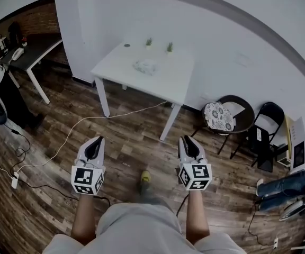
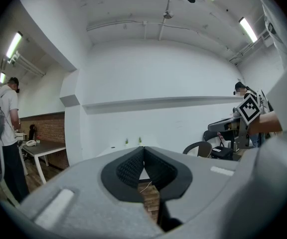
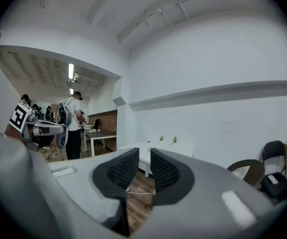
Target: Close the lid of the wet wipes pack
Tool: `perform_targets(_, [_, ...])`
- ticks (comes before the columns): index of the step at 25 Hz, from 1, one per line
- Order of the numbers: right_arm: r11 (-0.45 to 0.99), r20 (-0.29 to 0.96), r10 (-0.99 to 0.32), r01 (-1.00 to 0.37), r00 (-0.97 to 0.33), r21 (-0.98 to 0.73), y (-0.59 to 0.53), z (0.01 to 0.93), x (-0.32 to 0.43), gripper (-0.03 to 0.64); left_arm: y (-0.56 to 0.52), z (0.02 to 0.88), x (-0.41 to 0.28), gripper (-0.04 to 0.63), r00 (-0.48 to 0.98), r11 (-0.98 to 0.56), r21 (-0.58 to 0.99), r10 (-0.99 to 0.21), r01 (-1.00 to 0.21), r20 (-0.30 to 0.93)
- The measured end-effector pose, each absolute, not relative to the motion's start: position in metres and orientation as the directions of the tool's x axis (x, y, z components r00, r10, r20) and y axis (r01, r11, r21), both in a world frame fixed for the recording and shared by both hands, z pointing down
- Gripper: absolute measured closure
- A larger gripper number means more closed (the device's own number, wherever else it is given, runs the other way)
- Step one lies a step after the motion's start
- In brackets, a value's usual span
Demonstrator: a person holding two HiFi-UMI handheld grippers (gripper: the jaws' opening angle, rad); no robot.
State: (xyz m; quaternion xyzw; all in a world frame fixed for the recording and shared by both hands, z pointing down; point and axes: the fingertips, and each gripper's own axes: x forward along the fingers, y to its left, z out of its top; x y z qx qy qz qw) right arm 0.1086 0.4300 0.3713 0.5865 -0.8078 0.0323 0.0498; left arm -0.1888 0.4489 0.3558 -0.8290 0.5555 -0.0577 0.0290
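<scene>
**Wipes pack: approach, both grippers idle**

Left gripper (image 1: 96, 142): jaws closed tip to tip, empty. Right gripper (image 1: 187, 141): jaws a narrow gap apart, empty. Step, as judged: walk up, steady the pack with one gripper, press the lid flat with the other. Pack (image 1: 144, 66): on table (image 1: 171, 83), well ahead, between both grippers' lines.

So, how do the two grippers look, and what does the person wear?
The left gripper and the right gripper have light grey shells with black ribbed pads. Each carries a white cube with black square markers. The person wears light shorts; no sleeves cover the forearms.
</scene>
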Motion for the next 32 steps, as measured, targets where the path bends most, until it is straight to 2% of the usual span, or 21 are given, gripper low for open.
perform_targets(10, [0.322,0.133,-0.937,-0.946,-0.323,-0.034,0.339,0.381,0.109,0.555,0.362,0.363,-0.192,0.586,0.355,-0.365,-0.117,-0.93,-0.924,0.093])
perform_targets(25, [0.322,0.178,-0.928,-0.945,-0.327,-0.056,0.17,0.4,0.144,0.555,0.198,0.38,-0.157,0.588,0.354,-0.37,-0.095,-0.923,-0.924,0.152])
perform_targets(32, [0.335,0.172,-0.923,-0.939,-0.343,-0.076,0.124,0.406,0.155,0.555,0.151,0.382,-0.142,0.588,0.339,-0.357,-0.105,-0.927,-0.928,0.159])
